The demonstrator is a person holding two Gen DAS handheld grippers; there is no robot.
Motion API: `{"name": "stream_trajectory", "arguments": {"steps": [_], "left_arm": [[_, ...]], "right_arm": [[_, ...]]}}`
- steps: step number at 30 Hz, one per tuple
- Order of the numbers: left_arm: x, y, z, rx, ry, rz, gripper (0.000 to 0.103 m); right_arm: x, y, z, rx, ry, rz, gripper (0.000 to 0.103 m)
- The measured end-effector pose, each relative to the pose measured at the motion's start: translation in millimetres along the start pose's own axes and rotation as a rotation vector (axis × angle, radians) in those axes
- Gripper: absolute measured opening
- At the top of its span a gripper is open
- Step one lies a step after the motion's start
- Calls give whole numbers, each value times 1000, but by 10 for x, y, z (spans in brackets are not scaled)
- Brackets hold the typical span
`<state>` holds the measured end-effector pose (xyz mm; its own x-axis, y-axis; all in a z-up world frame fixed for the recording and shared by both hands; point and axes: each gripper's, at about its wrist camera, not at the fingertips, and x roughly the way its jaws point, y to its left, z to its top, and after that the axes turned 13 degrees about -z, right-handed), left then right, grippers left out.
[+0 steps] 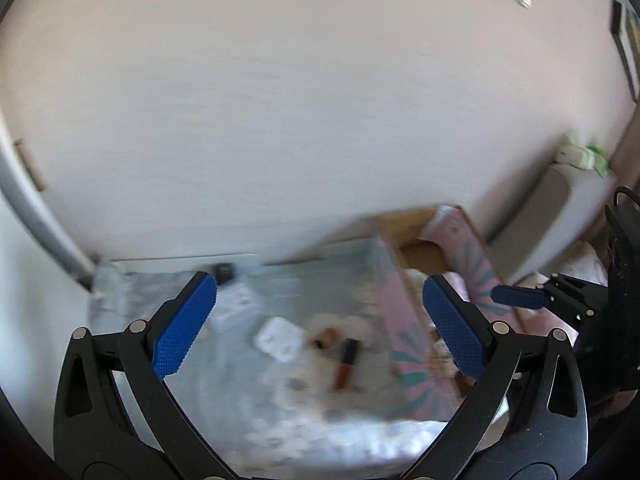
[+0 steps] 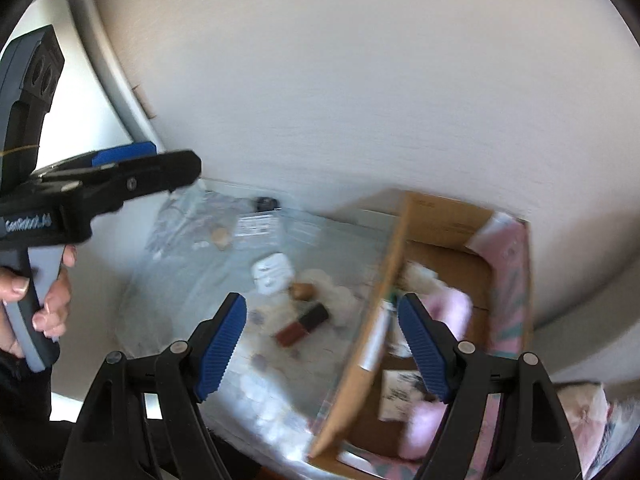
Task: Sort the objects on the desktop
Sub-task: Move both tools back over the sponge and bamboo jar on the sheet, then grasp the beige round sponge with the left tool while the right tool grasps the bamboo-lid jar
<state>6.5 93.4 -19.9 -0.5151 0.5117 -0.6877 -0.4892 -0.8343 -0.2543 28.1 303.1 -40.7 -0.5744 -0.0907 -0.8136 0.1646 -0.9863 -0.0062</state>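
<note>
Both grippers, left (image 1: pixel 320 328) and right (image 2: pixel 322 346), hung over the desk (image 2: pixel 224 276) with fingers apart and empty, apparently between picks. Lipstick (image 2: pixel 302 325) and adapter (image 2: pixel 272 274) lay mid-desk, unsorted, beside the box (image 2: pixel 444 216) at its right edge.

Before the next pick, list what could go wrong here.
Both views are blurred, so aim may be off. The lipstick tube lies close to the small brown thing and the white charger; an open right gripper could knock a neighbour. The cardboard box wall stands nearby and might get bumped.
</note>
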Motion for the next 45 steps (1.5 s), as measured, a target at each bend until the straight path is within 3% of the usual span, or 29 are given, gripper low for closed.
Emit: {"name": "stream_trajectory", "arguments": {"steps": [7, 12, 17, 21, 25, 27, 31, 35, 41, 45], "left_arm": [[-223, 766, -116, -76, 8, 44, 103], [-197, 1208, -294, -106, 32, 58, 103], [118, 1646, -580, -126, 98, 40, 101], [536, 1932, -835, -120, 154, 19, 88], [896, 2113, -990, -127, 175, 0, 72], [1023, 2173, -1037, -138, 173, -22, 66], [1278, 2209, -1121, -115, 196, -41, 60], [1410, 2197, -1161, -99, 208, -52, 58], [1531, 2192, -1193, -97, 221, -58, 52], [1578, 2189, -1208, -85, 219, -49, 44]], "right_arm": [[297, 382, 177, -1, 46, 77, 75], [650, 581, 179, -7, 117, 63, 75], [1097, 727, 110, -10, 180, 31, 75], [1462, 741, 20, -5, 220, -18, 75], [1762, 705, -38, 16, 250, -46, 74], [1872, 688, -50, 26, 267, -54, 61], [2043, 664, -83, 34, 289, -77, 59], [2069, 647, -119, 36, 300, -75, 50], [2092, 630, -110, 30, 282, -81, 48], [2087, 646, -108, -8, 269, -107, 35]]}}
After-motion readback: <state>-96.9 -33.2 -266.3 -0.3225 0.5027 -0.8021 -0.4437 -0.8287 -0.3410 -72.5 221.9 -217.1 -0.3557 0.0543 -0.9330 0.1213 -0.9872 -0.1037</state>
